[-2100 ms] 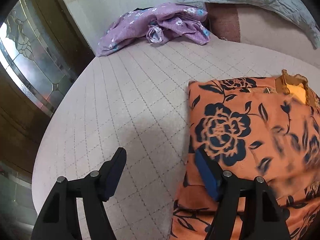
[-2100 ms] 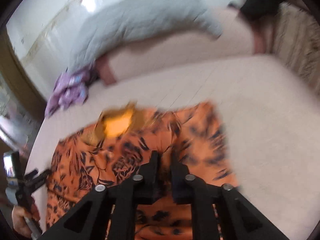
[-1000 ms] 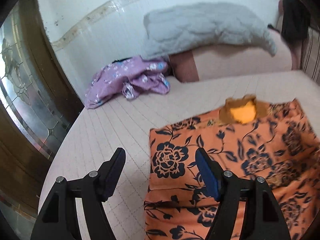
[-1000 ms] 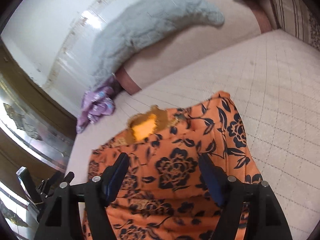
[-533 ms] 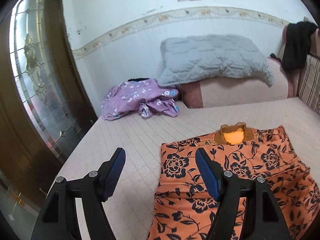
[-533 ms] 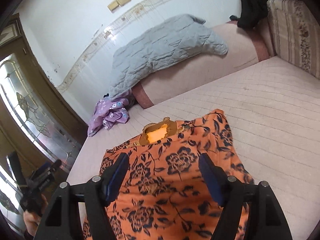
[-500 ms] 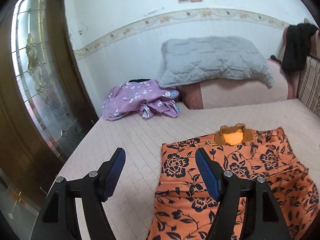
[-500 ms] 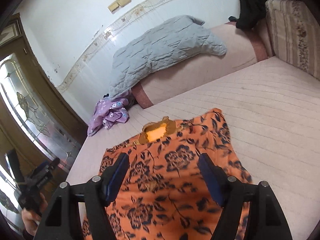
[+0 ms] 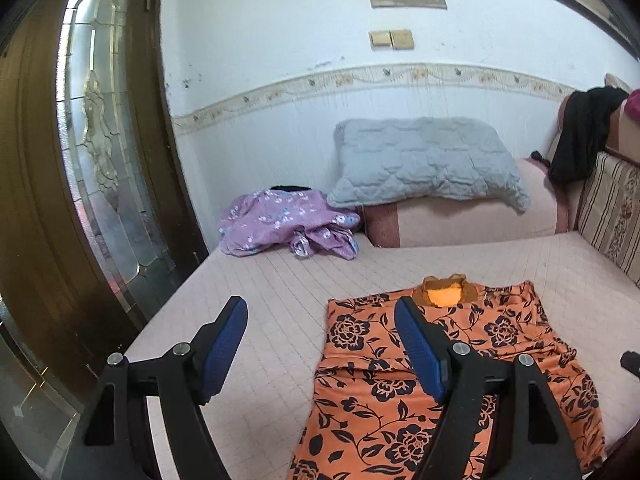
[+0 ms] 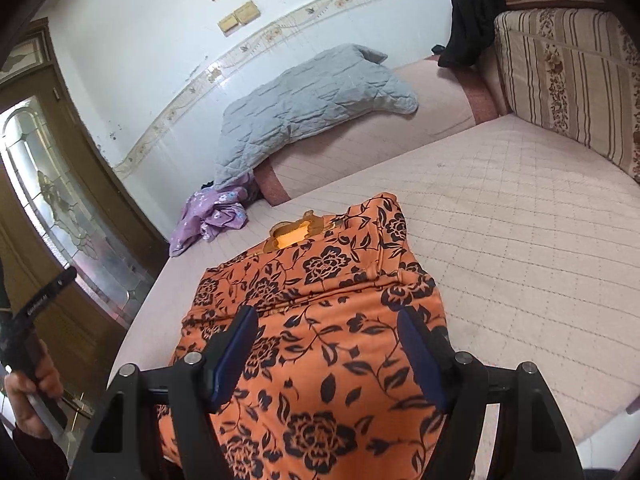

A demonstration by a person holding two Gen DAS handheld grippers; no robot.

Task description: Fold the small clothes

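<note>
Right wrist view: right gripper (image 10: 324,328) gapes empty above the orange garment (image 10: 320,320), not touching.

The garment (image 9: 448,364) was orange with black roses, its neck lining plain orange; behind it a lilac floral cloth (image 9: 288,226), a grey quilted pillow (image 9: 424,160) and a striped cushion (image 9: 612,208)

Both the left gripper (image 9: 320,344) and the right gripper (image 10: 328,354) hang tilted downward with jaws spread wide and nothing between them, the left's having just opened further, its handle gripped by the left hand (image 10: 30,396).
</note>
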